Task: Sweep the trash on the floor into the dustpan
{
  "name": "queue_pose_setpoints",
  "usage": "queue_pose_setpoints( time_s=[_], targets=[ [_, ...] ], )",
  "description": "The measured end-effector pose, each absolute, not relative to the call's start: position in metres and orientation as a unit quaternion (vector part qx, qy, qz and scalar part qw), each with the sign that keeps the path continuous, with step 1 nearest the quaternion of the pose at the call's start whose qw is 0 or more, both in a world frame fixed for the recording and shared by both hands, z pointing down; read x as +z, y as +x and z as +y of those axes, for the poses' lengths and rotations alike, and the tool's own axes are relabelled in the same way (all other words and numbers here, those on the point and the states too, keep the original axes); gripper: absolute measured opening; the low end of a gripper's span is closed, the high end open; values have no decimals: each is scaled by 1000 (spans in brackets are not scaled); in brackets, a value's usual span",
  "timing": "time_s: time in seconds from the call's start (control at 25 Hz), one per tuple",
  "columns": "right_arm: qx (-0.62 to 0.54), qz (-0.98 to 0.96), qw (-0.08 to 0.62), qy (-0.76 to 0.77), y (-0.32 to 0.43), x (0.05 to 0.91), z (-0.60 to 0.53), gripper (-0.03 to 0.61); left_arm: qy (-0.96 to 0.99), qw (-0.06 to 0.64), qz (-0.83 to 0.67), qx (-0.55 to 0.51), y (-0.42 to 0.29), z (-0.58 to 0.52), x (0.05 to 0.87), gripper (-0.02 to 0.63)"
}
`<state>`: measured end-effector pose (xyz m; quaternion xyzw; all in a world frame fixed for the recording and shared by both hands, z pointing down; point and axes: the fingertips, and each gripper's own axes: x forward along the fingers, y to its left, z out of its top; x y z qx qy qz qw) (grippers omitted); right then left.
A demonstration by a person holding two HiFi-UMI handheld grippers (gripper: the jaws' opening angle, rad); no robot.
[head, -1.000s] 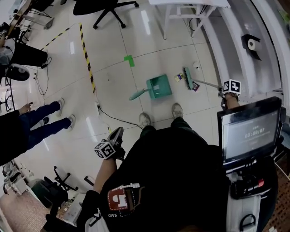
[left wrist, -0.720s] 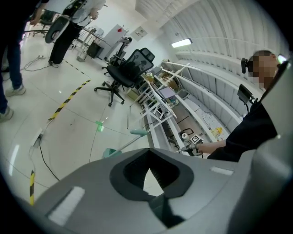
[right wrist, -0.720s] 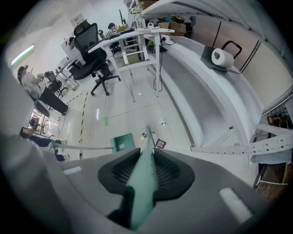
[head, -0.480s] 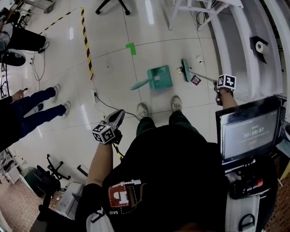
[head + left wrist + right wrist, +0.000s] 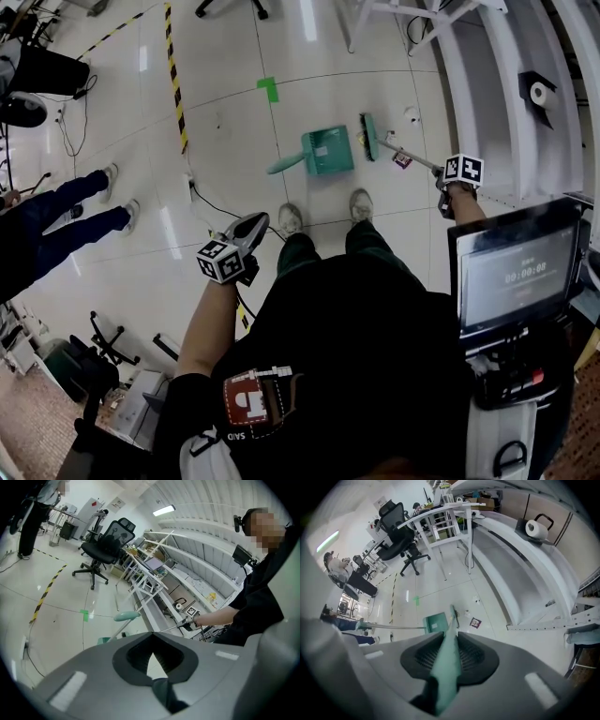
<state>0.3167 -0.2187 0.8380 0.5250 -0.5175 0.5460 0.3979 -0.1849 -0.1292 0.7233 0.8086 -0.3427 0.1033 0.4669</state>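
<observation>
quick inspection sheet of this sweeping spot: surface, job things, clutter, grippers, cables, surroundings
surface: glossy pale floor with a green tape mark and a yellow-black tape line.
job's things: green dustpan flat on the floor. The broom head is at its open side. A purple packet and a white scrap lie beyond the broom, outside the pan.
clutter: nothing seen.
grippers: left gripper shut, empty; right gripper shut on the broom's handle.
cables: dark cable trails across the floor, left of the pan.
surroundings: another person's legs, office chair, white shelving, paper roll.
</observation>
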Motion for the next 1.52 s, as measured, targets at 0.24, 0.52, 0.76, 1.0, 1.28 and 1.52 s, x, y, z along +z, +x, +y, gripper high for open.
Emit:
queue_pose_setpoints(
  time_s=[0.24,0.52,0.76,1.0,1.28,1.52],
  targets=[
    [579,-538,377,484,291,836,-209,89,806,469,-347,104,-192,-124,726,-3],
    [574,-536,368,498,318,818,-205,89,805,464,-356,99,-198,-123,729,-3],
    [518,-526,419,529,332,821,-228,89,800,468,-361,100,-207,-122,726,-5],
    [468,-538,481,511,299,828,-233,89,791,474,-371,105,-219,-110,714,-5],
    [522,-527,489,459,261,850,-192,89,788,478,-374,104,-219,-102,711,-4],
    [571,-532,469,414,269,845,-173,89,788,480,-372,98,-218,-105,719,-5]
  ],
)
